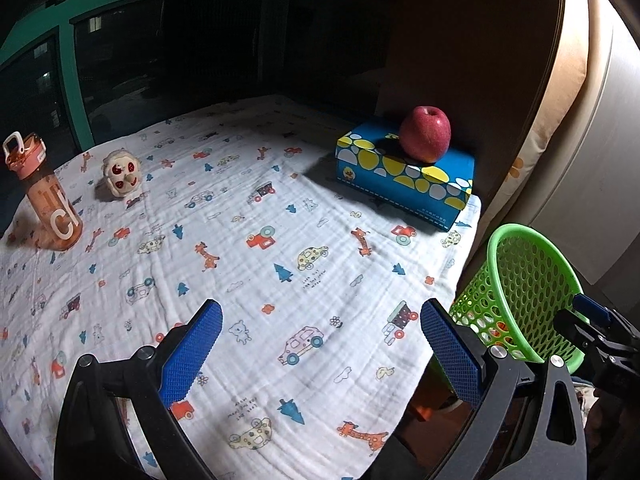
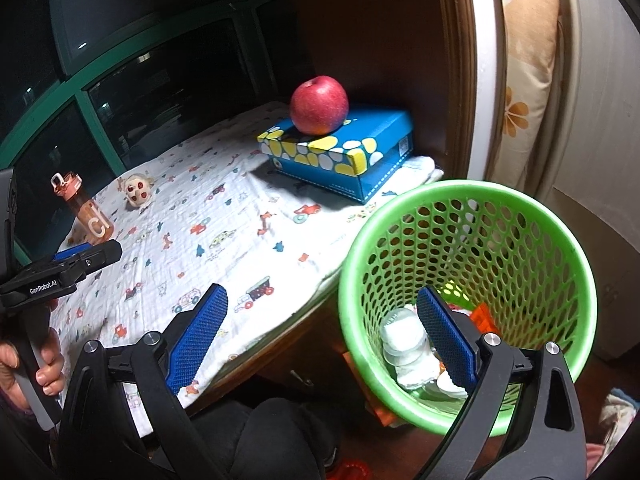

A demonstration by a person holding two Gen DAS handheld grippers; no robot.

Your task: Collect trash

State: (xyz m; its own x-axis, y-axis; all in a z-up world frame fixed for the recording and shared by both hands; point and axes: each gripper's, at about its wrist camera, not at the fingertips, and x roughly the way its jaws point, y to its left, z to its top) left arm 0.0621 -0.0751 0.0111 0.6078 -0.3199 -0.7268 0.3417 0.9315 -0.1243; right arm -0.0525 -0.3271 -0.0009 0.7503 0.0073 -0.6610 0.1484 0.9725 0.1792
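Left wrist view: left gripper (image 1: pixel 320 344) spread wide, empty, over the printed white cloth surface (image 1: pixel 248 248). No loose trash visible on it. Far right, a red apple (image 1: pixel 425 134) rests on a blue spotted tissue box (image 1: pixel 404 174); far left, an orange plastic bottle (image 1: pixel 44 196) and a small cream toy (image 1: pixel 121 174). Risk: mistaking these for trash.

Right wrist view: right gripper (image 2: pixel 324 340) wide, empty, its right finger inside the green perforated plastic basket (image 2: pixel 520 264), which holds white crumpled trash (image 2: pixel 404 344). Basket looks tilted; a snag on its rim could spill it.

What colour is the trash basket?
Bright green, with holes all over its wall; the basket shows best in the right wrist view.
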